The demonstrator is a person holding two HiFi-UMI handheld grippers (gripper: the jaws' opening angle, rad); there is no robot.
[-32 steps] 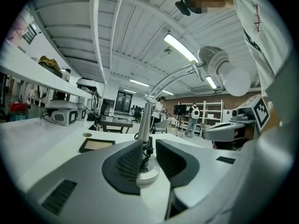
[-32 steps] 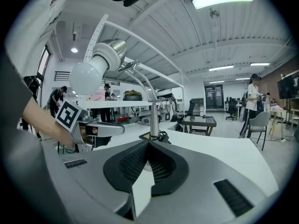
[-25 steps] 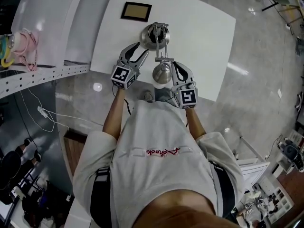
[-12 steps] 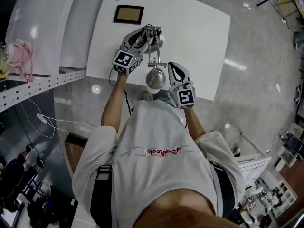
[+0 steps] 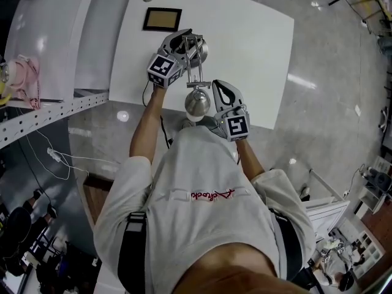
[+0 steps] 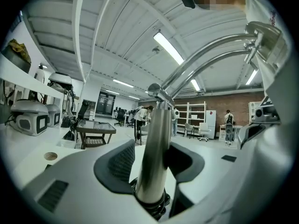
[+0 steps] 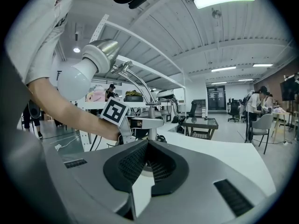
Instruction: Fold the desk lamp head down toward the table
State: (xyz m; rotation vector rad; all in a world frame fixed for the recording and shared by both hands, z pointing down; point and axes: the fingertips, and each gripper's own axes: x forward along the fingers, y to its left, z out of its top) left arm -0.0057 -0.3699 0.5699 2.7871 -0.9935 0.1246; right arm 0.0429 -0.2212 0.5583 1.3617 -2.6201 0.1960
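— When you look down from the head, where does the desk lamp [image 5: 196, 69] stand?
— On the white table [image 5: 251, 54], close to its near edge. The round base [image 5: 204, 49] is at 12 o'clock, and the lamp head [image 5: 198, 101] hangs at 6 o'clock from it, about over that edge. A dark framed panel [image 5: 162, 19] lies at 11 o'clock from the base.
— And the grippers?
— The left gripper [image 5: 187, 41] is at the base. The right gripper [image 5: 217, 86] sits near the head, its tips at 2 o'clock from it.
— What does the left gripper view give?
— The chrome post [image 6: 154, 148] stands upright between the jaws, with the pads clamped on it. Two arm rods [image 6: 210, 55] climb towards 2 o'clock.
— The right gripper view?
— Its jaws are pressed together with nothing between them. The bulb [image 7: 74, 80] shows at 10 o'clock, above the left gripper's marker cube [image 7: 115, 111].
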